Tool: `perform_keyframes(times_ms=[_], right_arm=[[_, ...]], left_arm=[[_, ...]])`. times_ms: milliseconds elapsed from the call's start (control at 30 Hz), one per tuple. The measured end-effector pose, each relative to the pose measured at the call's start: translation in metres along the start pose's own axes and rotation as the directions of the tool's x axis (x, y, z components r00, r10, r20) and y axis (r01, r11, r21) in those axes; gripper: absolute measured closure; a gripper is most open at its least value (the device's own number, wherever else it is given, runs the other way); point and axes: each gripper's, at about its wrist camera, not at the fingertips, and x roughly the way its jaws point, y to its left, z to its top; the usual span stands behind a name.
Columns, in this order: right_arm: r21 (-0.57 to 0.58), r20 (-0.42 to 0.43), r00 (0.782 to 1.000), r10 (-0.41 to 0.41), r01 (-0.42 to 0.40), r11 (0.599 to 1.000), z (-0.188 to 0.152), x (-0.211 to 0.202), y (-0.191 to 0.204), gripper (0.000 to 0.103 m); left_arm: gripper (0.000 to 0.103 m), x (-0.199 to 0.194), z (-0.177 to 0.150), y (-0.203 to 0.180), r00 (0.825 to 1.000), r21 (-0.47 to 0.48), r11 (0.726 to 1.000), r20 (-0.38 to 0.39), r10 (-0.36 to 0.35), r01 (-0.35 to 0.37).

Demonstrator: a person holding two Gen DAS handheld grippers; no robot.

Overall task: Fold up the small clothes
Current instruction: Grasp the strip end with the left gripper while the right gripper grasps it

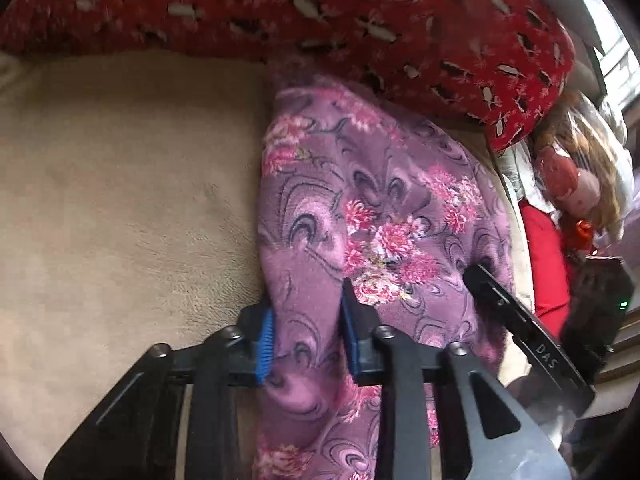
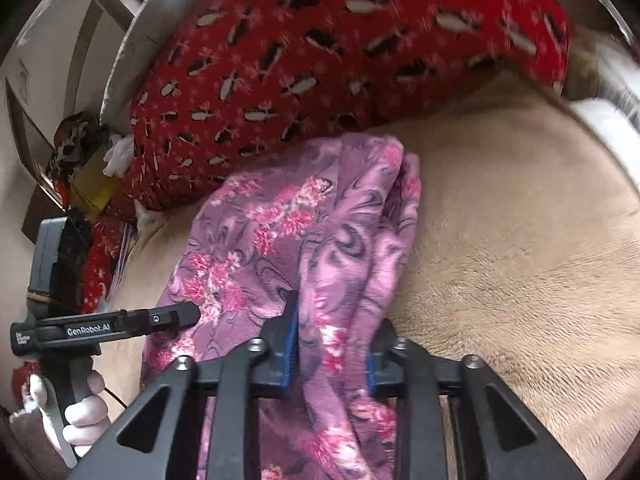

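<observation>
Left wrist view: our left gripper (image 1: 308, 332) pinches a fold of the purple floral garment (image 1: 372, 208), which lies on the beige blanket (image 1: 120, 200) with the red pillow (image 1: 320, 12) at twelve o'clock. Our right gripper (image 2: 332, 350) clamps a bunched ridge of the same cloth. We judge the thick fleece may slip free or bunch unevenly, since both grips hold gathered layers. Both grippers tilt steeply downward.

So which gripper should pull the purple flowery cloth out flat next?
Probably the right gripper: it is shut on the bunched edge of the purple cloth, with bare beige blanket beside it to spread onto. The left gripper also pinches the cloth.
</observation>
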Motion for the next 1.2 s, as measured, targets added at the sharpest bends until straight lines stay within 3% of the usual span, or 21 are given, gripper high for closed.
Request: perform_keyframes(times_ms=[100,267,567,733,833,900,967,1033,1100,1200], right_arm=[[-0.026,0.029,0.999,-0.037,0.038,0.999,-0.002,-0.012,0.016,0.080],[-0.025,0.070,0.997,-0.025,0.026,0.999,-0.012,-0.041,0.037,0.080],[-0.053,0.041,0.999,0.000,0.002,0.999,-0.044,-0.067,0.092,0.080],[-0.075,0.023,0.998,0.052,-0.051,0.996,-0.066,-0.072,0.132,0.080],[-0.064,-0.001,0.997,0.083,-0.083,0.995,-0.083,-0.062,0.148,0.080],[-0.045,-0.039,0.995,0.087,-0.089,0.995,-0.097,-0.048,0.150,0.079],[-0.010,-0.132,0.989,0.060,-0.062,0.998,-0.116,-0.021,0.146,0.078],[0.021,-0.202,0.979,0.012,-0.008,1.000,-0.132,-0.001,0.137,0.071],[0.081,-0.168,0.984,0.057,-0.043,0.996,-0.131,-0.008,0.128,0.069],[0.127,-0.115,0.993,0.028,-0.013,0.992,-0.113,-0.025,0.118,0.066]], left_arm=[[0.081,-0.018,-0.008,-0.005,0.999,0.025,0.999,0.039,0.029,-0.030],[0.081,-0.050,-0.029,-0.001,0.996,0.032,0.998,0.080,0.044,-0.046],[0.081,-0.107,-0.075,0.028,0.991,0.004,0.997,0.109,0.073,-0.074],[0.081,-0.135,-0.101,0.057,0.985,-0.016,0.994,0.128,0.113,-0.112],[0.079,-0.134,-0.120,0.080,0.986,-0.034,0.990,0.098,0.138,-0.135],[0.076,-0.118,-0.135,0.101,0.986,-0.048,0.985,0.039,0.165,-0.163],[0.070,-0.093,-0.148,0.123,0.979,-0.061,0.978,-0.057,0.198,-0.201],[0.058,-0.091,-0.154,0.136,0.988,-0.090,0.985,-0.056,0.142,-0.147],[0.057,-0.104,-0.154,0.144,0.994,-0.114,0.987,-0.031,0.106,-0.109],[0.057,-0.122,-0.141,0.142,0.996,-0.109,0.991,0.044,0.082,-0.077]])
